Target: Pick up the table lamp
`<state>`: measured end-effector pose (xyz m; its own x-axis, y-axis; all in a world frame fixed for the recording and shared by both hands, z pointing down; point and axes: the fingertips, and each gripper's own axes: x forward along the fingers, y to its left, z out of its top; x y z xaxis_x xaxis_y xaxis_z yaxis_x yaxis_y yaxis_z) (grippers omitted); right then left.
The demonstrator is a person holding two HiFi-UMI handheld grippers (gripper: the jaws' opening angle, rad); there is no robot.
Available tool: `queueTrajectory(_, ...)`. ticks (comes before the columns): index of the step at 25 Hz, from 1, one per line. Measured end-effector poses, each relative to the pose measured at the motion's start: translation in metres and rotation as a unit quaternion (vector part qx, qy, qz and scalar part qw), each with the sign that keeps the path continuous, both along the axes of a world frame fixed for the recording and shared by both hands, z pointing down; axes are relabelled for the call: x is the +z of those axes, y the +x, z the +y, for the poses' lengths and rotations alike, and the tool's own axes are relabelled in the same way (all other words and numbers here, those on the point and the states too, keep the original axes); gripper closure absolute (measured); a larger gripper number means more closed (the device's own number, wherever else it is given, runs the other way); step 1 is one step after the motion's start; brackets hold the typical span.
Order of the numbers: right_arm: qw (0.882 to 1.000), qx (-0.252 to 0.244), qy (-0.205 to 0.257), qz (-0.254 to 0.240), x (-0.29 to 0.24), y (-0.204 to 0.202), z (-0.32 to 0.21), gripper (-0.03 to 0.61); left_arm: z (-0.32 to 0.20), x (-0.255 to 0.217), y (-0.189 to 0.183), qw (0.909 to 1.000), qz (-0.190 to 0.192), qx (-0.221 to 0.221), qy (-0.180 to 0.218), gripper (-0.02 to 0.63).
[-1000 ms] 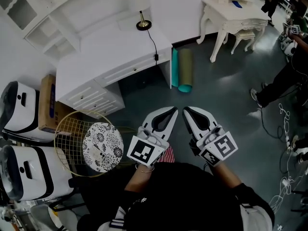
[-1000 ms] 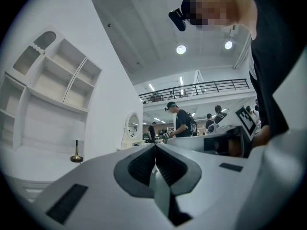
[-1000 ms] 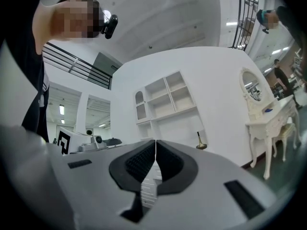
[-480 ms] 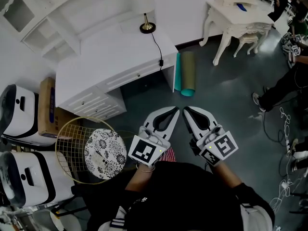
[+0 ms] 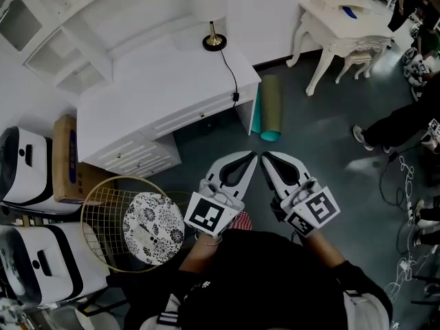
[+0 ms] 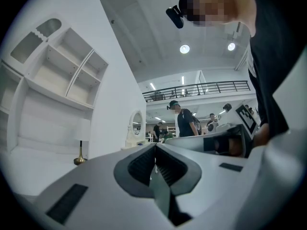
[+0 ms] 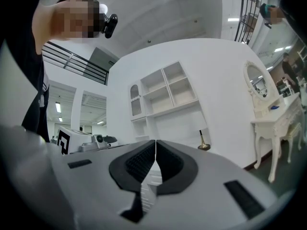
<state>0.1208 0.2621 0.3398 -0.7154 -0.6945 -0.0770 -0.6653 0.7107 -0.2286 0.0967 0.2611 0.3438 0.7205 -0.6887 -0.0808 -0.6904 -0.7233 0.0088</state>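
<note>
Item: table lamp (image 5: 214, 41), round brass base and thin stem under a white shade, black cord trailing over the front edge. Location: back right corner of the white desk worktop (image 5: 158, 81), well apart from both grippers. Change noted: against the earlier head views the desk has drawn nearer in frame, and the shade, previously cut off, now shows. The person is judged to be walking up to the desk, so the task is in its approach stage with nothing lifted. Left gripper (image 5: 249, 159): fingers clenched tip to tip, nothing between them. Right gripper (image 5: 267, 158): likewise clenched and empty. The pair are held level, side by side, in an unchanged pose, and the fingers must part before any grasp on the stem. Containers: gold wire basket (image 5: 103, 201) on the floor, to the left in the head view, holding a round black-and-white floral-patterned piece (image 5: 152, 227). Brown cardboard box (image 5: 63, 158) beside the desk, contents not visible. White desk drawers (image 5: 137, 153), shut. Also on the floor: rolled teal and olive mats (image 5: 268, 108) against the desk end.
</note>
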Motion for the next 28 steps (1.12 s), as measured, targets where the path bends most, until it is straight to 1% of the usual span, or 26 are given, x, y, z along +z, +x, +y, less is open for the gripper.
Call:
queueTrajectory(4, 1.000, -0.002, -0.002, 0.004, 0.000, -0.015, -0.019, 0.561, -0.021, -0.006, -0.015, 0.9999, 0.010, -0.003, 0.009, 0.601)
queueTrajectory(11, 1.000, 0.005, -0.001, 0.009, 0.000, -0.034, -0.054, 0.561, -0.057, -0.006, -0.036, 0.9998, 0.018, 0.000, 0.009, 0.601)
queueTrajectory(16, 1.000, 0.008, -0.002, 0.007, 0.002, -0.050, -0.076, 0.561, -0.079, 0.006, -0.050, 1.0000, 0.001, 0.007, -0.003, 0.601)
queueTrajectory(19, 1.000, 0.008, 0.001, 0.006, 0.000, -0.059, -0.089, 0.561, -0.093, -0.005, -0.057, 0.9998, 0.013, 0.009, 0.015, 0.601)
queueTrajectory(28, 1.000, 0.012, -0.002, 0.008, 0.000, -0.079, -0.119, 0.561, -0.123, -0.001, -0.076, 0.9998, 0.015, 0.014, 0.005, 0.601)
